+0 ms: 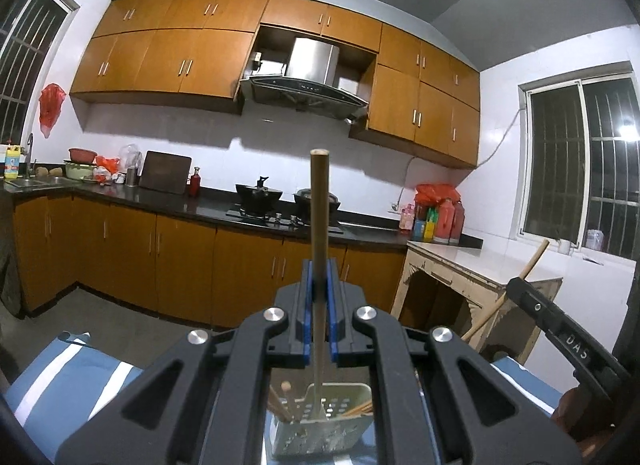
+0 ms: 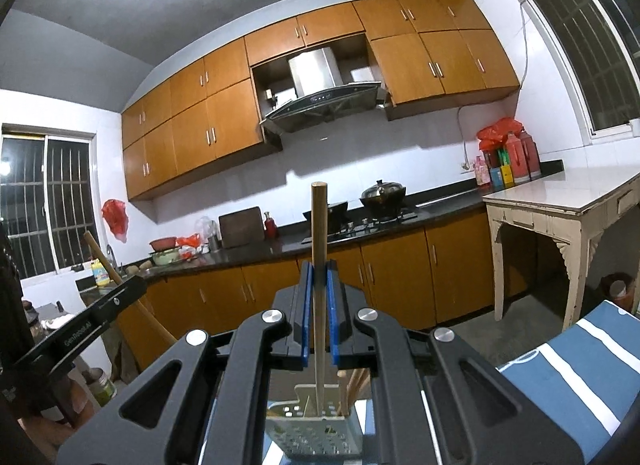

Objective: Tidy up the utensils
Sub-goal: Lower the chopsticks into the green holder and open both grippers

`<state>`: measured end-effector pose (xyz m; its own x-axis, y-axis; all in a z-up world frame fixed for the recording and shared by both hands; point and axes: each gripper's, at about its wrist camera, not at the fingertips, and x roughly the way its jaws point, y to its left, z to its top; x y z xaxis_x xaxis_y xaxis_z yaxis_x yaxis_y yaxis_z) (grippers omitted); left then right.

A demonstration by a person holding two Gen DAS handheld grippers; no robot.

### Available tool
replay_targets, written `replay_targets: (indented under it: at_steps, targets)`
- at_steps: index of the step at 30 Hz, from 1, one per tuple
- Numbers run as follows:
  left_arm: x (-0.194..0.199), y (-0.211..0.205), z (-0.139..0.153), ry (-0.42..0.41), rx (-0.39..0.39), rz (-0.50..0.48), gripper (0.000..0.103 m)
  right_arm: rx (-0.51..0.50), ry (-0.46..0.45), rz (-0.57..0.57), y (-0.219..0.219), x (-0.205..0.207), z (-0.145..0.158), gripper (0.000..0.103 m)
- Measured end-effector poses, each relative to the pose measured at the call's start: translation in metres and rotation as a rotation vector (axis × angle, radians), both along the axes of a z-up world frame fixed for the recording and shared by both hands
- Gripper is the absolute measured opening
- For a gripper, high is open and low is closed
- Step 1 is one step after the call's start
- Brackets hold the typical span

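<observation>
Left gripper (image 1: 320,285): clenched on upright wooden stick (image 1: 319,201); lower end drops toward perforated utensil holder (image 1: 320,425) below the linkage.
Right gripper (image 2: 319,285): clenched on second wooden stick (image 2: 319,233), above the same holder (image 2: 316,425).
Writing: "DAS" on right gripper's body in left view; "GenRobot.AI" on left gripper's body in right view.
Room: striped cloth (image 1: 72,377) under holder; open floor ahead to cabinets.

My left gripper (image 1: 320,285) and right gripper (image 2: 319,285) are matte black frames with cut-out link arms, round silver screws at the pivots, blue-padded fingers (image 1: 307,305) and small white lettering along the side.
</observation>
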<state>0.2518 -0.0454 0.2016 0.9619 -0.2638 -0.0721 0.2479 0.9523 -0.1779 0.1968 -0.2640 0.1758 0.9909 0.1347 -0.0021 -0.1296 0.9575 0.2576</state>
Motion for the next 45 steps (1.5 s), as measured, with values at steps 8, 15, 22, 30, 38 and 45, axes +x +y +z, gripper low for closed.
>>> replay_targets:
  at_steps: [8, 15, 22, 30, 38, 45]
  targets:
    - [0.026, -0.009, -0.016, 0.025, 0.015, 0.019, 0.007, -0.031, 0.014, -0.004, 0.015, 0.020, -0.015, 0.008]
    - [0.042, -0.013, -0.033, 0.060, 0.033, 0.013, 0.007, -0.059, 0.068, -0.007, 0.023, 0.031, -0.035, 0.008]
    - [0.053, -0.013, -0.042, 0.091, 0.044, 0.015, 0.007, -0.072, 0.090, 0.000, 0.026, 0.034, -0.040, 0.008]
    - [0.046, -0.010, -0.044, 0.109, 0.069, 0.022, 0.013, -0.089, 0.105, 0.014, 0.024, 0.026, -0.038, 0.020]
    - [0.027, 0.001, -0.037, 0.110, 0.068, 0.046, 0.016, -0.086, 0.088, -0.012, 0.015, -0.001, -0.028, 0.032]
    - [0.004, 0.014, -0.032, 0.098, 0.075, 0.063, 0.020, -0.099, 0.091, -0.019, 0.016, -0.023, -0.027, 0.046]
